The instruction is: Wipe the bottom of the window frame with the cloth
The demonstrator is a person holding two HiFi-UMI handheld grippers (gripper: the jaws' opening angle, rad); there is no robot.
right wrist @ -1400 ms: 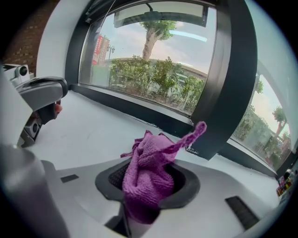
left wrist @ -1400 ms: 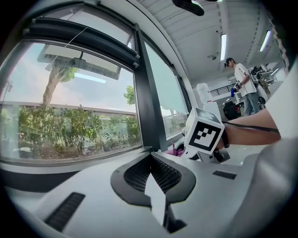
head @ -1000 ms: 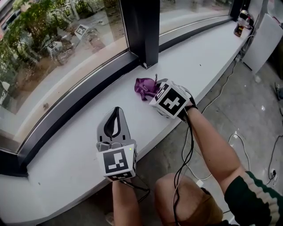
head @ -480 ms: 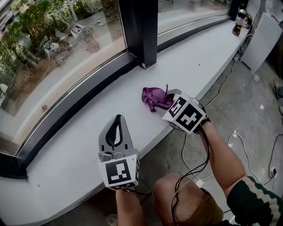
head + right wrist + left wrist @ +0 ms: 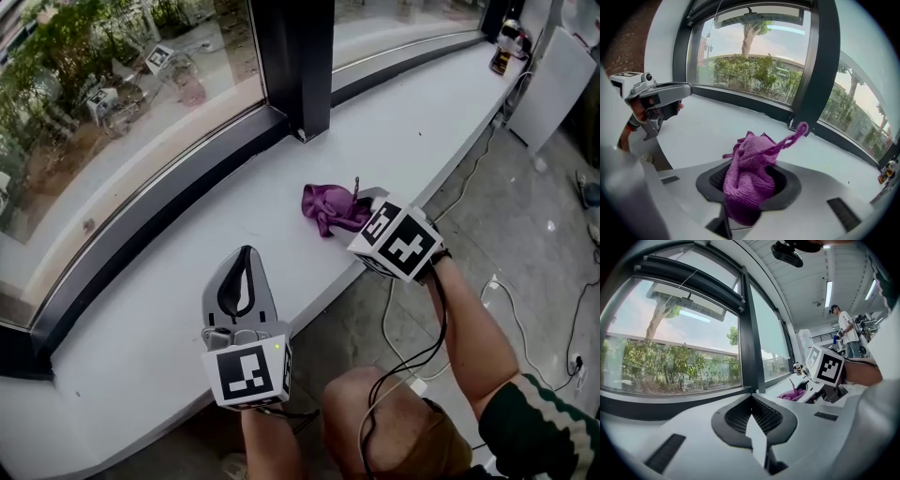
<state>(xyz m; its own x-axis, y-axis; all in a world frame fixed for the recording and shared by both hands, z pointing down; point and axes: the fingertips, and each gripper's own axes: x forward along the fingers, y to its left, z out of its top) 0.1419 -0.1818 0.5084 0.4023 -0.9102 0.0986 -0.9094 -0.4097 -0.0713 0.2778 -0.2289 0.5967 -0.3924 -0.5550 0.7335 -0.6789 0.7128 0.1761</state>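
Note:
A purple cloth [image 5: 330, 207] is bunched above the white sill [image 5: 412, 122], and my right gripper [image 5: 364, 208] is shut on it. In the right gripper view the cloth [image 5: 750, 176] fills the jaws, a loop of it sticking up. The dark bottom rail of the window frame [image 5: 159, 214] runs along the far side of the sill, a hand's width or more from the cloth. My left gripper [image 5: 242, 272] hovers over the sill's near left part, shut with nothing in it; its jaws [image 5: 754, 420] meet in the left gripper view, where the cloth [image 5: 791, 394] shows to the right.
A thick black window post [image 5: 298, 66] stands on the sill just beyond the cloth. A bottle [image 5: 506, 42] sits at the sill's far right end, beside a white panel [image 5: 553, 89]. Cables [image 5: 506, 300] lie on the floor. A person [image 5: 846, 331] stands far off indoors.
My right gripper drew the cloth back from near the window post toward the sill's front edge, then held still. The left gripper barely shifted.

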